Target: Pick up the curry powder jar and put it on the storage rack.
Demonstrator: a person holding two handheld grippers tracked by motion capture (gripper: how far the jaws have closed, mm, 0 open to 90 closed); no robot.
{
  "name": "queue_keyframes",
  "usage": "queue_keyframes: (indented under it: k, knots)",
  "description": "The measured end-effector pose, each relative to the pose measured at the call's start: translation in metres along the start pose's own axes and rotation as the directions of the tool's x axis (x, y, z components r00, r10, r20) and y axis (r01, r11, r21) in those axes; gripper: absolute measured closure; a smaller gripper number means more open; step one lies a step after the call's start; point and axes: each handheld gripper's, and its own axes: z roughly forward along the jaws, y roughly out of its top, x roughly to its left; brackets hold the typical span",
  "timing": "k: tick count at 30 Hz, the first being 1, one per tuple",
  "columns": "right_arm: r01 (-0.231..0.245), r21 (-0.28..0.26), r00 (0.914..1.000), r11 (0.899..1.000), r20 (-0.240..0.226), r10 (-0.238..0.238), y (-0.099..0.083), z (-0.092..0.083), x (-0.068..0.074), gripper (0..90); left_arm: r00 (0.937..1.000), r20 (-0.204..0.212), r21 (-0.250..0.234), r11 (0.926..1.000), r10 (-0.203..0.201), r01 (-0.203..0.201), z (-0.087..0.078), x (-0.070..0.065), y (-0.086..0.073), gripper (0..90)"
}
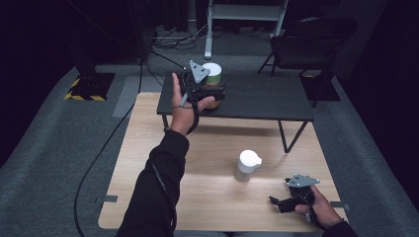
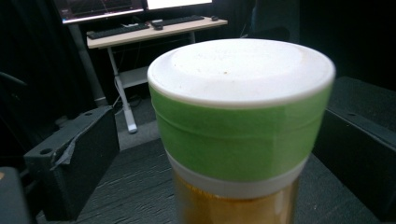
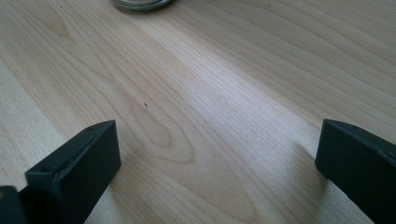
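Left gripper (image 1: 210, 94), jaws apart around the amber, green-banded, white-lidded jar (image 1: 213, 75) standing upright on the dark raised table (image 1: 267, 98), likely just set there; right gripper (image 1: 286, 201) idles, jaws spread, over the light wooden tabletop (image 1: 207, 192).

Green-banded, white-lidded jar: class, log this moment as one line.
left gripper: open around green-banded white-lidded jar | jar: upright on dark table | right gripper: open, empty
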Motion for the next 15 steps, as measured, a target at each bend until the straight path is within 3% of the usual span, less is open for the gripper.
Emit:
queue_keyframes:
  k: [2,15]
  knots:
    - [0.000,0.000,1.0000,1.000,0.000,0.000,0.000,0.000,0.000,0.0,0.9996,-0.017,-0.006,0.9997,0.024,-0.024,-0.004,-0.003,-0.002,0.9]
    - [-0.002,0.001,1.0000,1.000,-0.001,0.002,0.000,0.000,0.000,0.0,0.9972,0.025,-0.011,0.9975,0.070,-0.070,-0.018,-0.006,-0.021,0.5]
